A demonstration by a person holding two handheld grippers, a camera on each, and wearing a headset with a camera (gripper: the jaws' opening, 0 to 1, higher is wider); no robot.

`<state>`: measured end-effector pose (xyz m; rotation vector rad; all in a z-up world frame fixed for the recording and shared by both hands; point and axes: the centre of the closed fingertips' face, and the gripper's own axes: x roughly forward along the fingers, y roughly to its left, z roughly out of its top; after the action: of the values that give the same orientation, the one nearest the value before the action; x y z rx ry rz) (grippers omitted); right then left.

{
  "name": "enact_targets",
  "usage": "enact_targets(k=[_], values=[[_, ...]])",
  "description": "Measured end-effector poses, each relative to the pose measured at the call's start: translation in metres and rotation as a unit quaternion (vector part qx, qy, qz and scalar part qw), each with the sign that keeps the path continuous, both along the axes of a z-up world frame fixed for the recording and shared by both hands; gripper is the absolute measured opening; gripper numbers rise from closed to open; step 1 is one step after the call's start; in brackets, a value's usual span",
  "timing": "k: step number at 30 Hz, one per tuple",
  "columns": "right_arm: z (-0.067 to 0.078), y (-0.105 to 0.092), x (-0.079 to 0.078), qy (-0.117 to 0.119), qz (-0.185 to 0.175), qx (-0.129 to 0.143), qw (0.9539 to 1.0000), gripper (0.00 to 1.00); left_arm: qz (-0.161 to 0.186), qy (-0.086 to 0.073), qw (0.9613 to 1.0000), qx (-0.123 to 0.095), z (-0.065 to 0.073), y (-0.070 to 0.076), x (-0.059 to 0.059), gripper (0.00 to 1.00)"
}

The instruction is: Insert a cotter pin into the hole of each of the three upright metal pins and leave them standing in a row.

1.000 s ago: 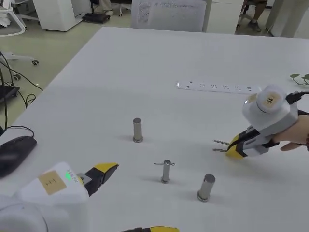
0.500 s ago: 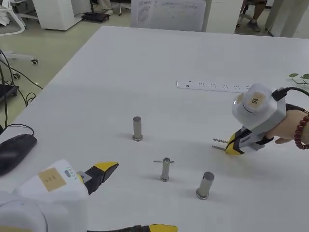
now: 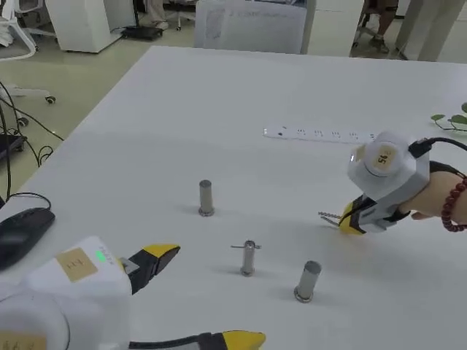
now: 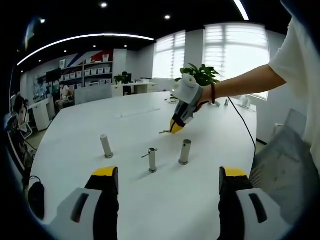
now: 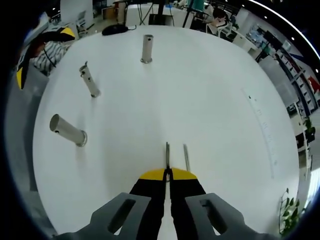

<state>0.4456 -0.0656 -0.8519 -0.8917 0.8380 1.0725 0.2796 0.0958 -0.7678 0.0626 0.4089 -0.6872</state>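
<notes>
Cotter pin [image 5: 167,155], pinched in the right claw [image 5: 168,174], points straight ahead, while the nearest bare metal pin [image 5: 67,131] stands left of that claw.

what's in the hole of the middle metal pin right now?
A cotter pin runs crosswise through the middle metal pin near its top, with an end poking out on either side. The stretch inside the hole is covered by the pin's body.

Left gripper [image 4: 169,175] jaws wide apart, empty; middle pin [image 4: 152,162] holds cotter pin [image 4: 145,155].
</notes>
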Motion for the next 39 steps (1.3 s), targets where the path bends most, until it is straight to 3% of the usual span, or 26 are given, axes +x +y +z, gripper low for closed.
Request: enact_targets(k=[7, 25, 39], values=[[0.018, 0.008, -0.01, -0.026, 0.021, 0.011, 0.9994, 0.03, 0.007, 0.005, 0.9997, -0.023, 0.007, 0.0, 0.004, 0.76], [0.076, 0.035, -0.043, -0.101, 0.069, 0.056, 0.9909, 0.03, -0.013, -0.003, 0.9993, -0.036, 0.026, -0.013, 0.012, 0.59], [0.096, 0.059, -0.086, -0.114, 0.106, 0.084, 0.9842, 0.03, -0.026, -0.005, 0.9986, -0.046, 0.038, -0.029, 0.021, 0.49]])
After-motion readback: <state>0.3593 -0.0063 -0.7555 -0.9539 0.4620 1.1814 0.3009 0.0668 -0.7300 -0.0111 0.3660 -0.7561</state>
